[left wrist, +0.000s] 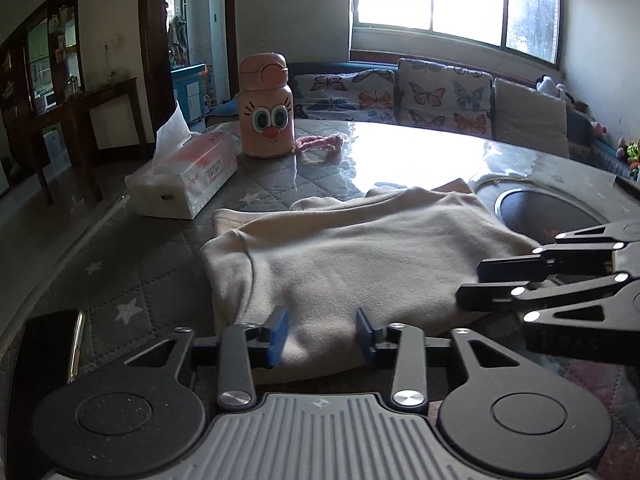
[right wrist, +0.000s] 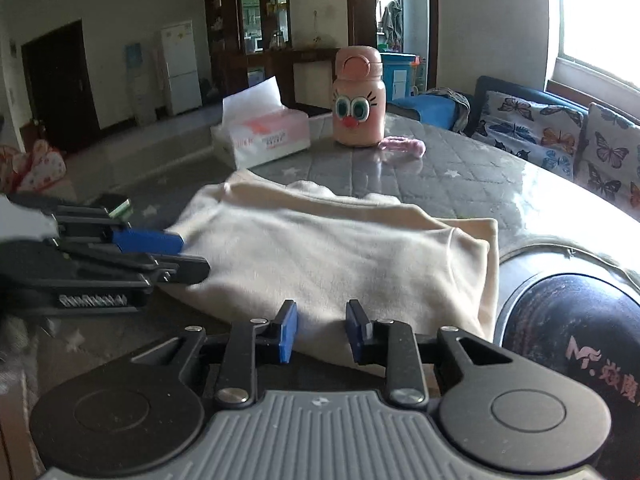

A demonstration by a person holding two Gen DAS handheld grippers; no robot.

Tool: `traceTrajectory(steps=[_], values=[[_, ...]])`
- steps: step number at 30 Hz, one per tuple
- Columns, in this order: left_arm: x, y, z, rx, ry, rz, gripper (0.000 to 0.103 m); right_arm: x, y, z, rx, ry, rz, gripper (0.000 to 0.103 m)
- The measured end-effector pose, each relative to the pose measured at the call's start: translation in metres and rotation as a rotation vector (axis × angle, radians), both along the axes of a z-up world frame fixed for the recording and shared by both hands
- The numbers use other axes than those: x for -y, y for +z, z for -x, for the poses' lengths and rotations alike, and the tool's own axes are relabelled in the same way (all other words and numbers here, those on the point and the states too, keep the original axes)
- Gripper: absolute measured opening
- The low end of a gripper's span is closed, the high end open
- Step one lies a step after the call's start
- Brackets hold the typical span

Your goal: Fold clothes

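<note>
A cream garment [left wrist: 340, 256] lies folded on the grey quilted table; it also shows in the right wrist view [right wrist: 332, 252]. My left gripper [left wrist: 322, 334] is open, its blue pads just over the garment's near edge, holding nothing. My right gripper [right wrist: 318, 332] is open too, at the garment's near edge, empty. In the left wrist view the right gripper [left wrist: 476, 280] reaches in from the right over the garment's corner. In the right wrist view the left gripper [right wrist: 192, 254] comes in from the left at the garment's other corner.
A tissue box [left wrist: 184, 176] and a pink bottle with a face [left wrist: 266, 108] stand at the table's far side, a pink cord [left wrist: 320, 142] beside the bottle. A phone [left wrist: 48, 360] lies near left. A dark round inset [left wrist: 548, 212] sits right of the garment. A sofa [left wrist: 440, 96] is behind.
</note>
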State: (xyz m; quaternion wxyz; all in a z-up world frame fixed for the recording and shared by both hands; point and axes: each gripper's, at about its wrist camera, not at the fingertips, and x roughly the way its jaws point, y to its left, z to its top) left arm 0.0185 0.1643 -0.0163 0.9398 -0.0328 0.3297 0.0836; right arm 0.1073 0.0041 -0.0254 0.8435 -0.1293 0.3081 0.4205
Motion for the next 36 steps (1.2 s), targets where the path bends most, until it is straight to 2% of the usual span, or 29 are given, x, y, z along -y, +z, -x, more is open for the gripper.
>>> traceTrajectory(steps=[1,2,3,5,6,12,16,26,36], values=[[0.001,0.001,0.002,0.003,0.000,0.002,0.052,0.001,0.001,0.001,-0.006,0.001,-0.008,0.036],[0.003,0.002,0.003,0.005,0.000,0.002,0.053,0.002,0.002,0.003,-0.011,0.003,-0.016,0.046],[0.005,0.003,0.005,0.008,-0.001,0.002,0.057,0.004,0.003,0.005,-0.015,0.004,-0.022,0.052],[0.009,0.005,0.008,0.013,0.000,0.003,0.065,0.006,0.005,0.010,-0.001,0.006,-0.015,0.054],[0.011,0.006,0.010,0.017,0.002,0.006,0.072,0.007,0.004,0.012,0.000,0.006,-0.011,0.060],[0.018,0.008,0.022,0.025,0.031,0.006,0.087,0.020,0.005,0.021,-0.003,-0.020,-0.014,0.078],[0.023,0.010,0.032,0.046,0.037,0.003,0.103,0.030,0.006,0.025,-0.003,-0.044,-0.025,0.082],[0.041,0.005,0.049,0.044,0.039,0.016,0.103,0.057,0.007,0.046,0.029,-0.111,-0.010,0.103],[0.064,0.001,0.056,0.035,0.021,0.021,0.103,0.084,0.006,0.058,0.030,-0.178,-0.004,0.103]])
